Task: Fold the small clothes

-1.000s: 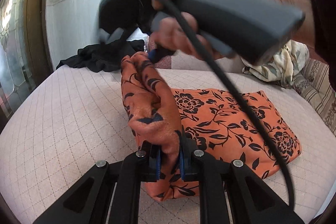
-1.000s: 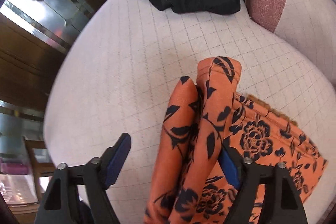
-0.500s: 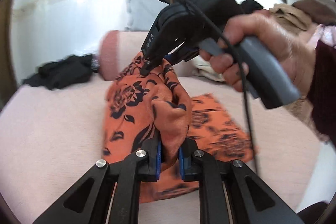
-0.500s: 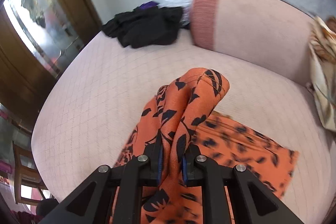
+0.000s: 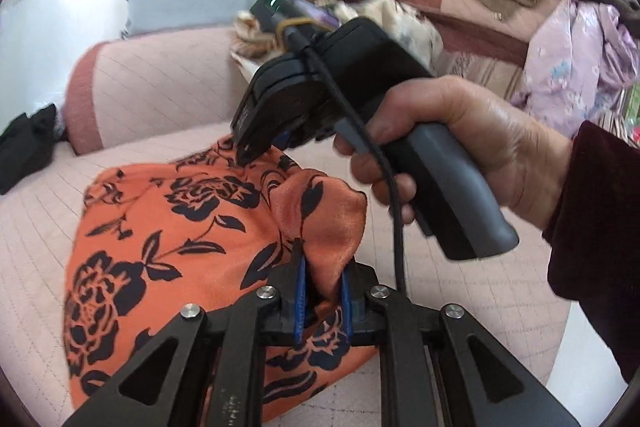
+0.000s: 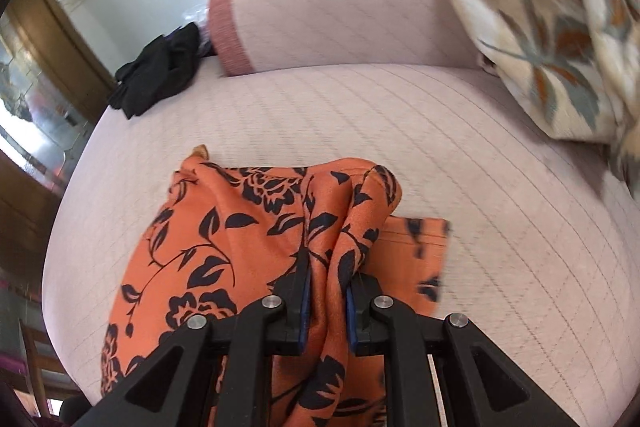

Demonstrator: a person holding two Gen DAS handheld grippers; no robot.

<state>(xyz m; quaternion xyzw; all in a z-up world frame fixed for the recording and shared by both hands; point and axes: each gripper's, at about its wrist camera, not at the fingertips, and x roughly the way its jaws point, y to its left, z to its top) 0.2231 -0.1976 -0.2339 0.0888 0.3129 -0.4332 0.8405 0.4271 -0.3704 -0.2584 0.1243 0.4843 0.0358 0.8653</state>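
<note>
Both grippers pinch the orange flowered cloth [image 5: 168, 239]. The left gripper [image 5: 322, 301] jaws have just eased slightly, cloth between them. The right gripper [image 6: 327, 311] jaws clamp a bunched fold above the pink bed [image 6: 440, 131].

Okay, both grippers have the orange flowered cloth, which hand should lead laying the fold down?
Probably right: the right gripper pinches the orange cloth at its far edge, low near the sofa seat; the left gripper holds a raised bunch.

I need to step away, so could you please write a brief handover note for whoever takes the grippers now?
Left gripper: shut on the orange floral garment.
Right gripper: shut on a bunched edge of the same garment.
The garment is partly lifted over the pink quilted cushion.
Done: both edges gripped, a fold under way.
Left: lay the fold flat, release, then the black clothes.
</note>
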